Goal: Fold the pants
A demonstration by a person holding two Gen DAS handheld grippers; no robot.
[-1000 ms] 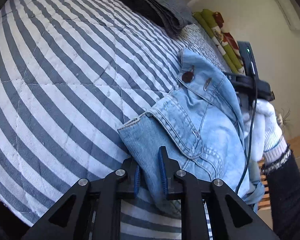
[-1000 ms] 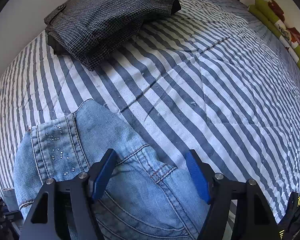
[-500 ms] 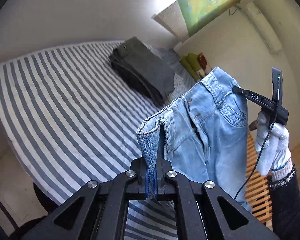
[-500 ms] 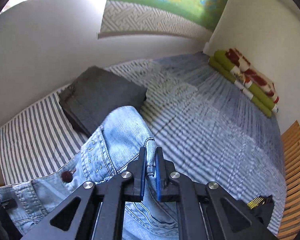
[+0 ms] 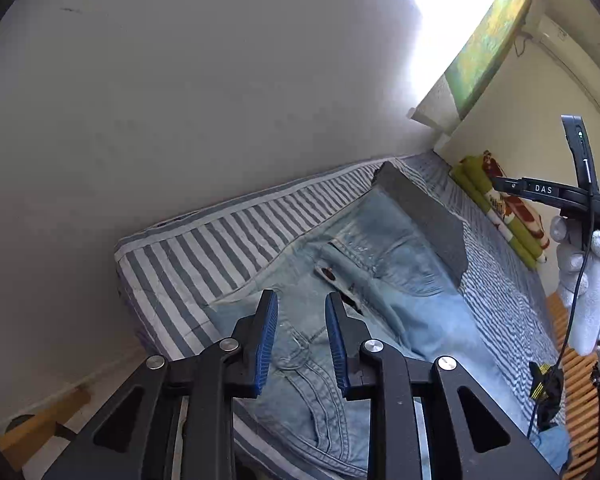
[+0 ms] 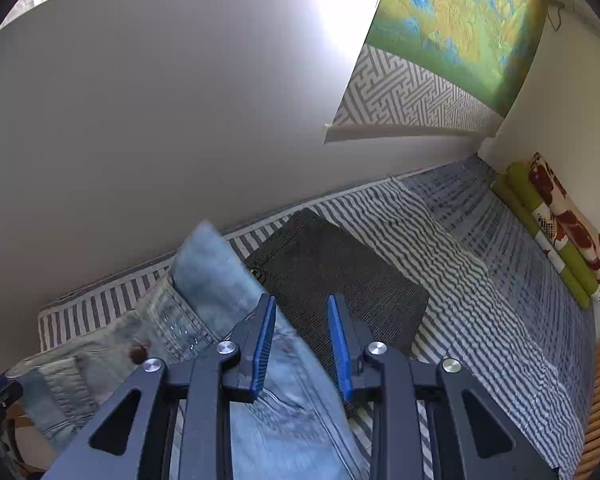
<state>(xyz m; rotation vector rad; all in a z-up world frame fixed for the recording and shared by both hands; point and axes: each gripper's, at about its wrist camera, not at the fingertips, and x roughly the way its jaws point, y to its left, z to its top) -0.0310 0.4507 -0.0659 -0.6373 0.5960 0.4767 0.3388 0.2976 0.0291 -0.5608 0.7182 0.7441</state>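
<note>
The light blue jeans (image 5: 380, 280) are lying spread on the striped bed (image 5: 220, 236), waistband by the folded grey pants (image 6: 340, 280). My left gripper (image 5: 302, 340) and right gripper (image 6: 302, 344) have both just been opening, pads parted a bit, holding nothing, up above the denim.
</note>
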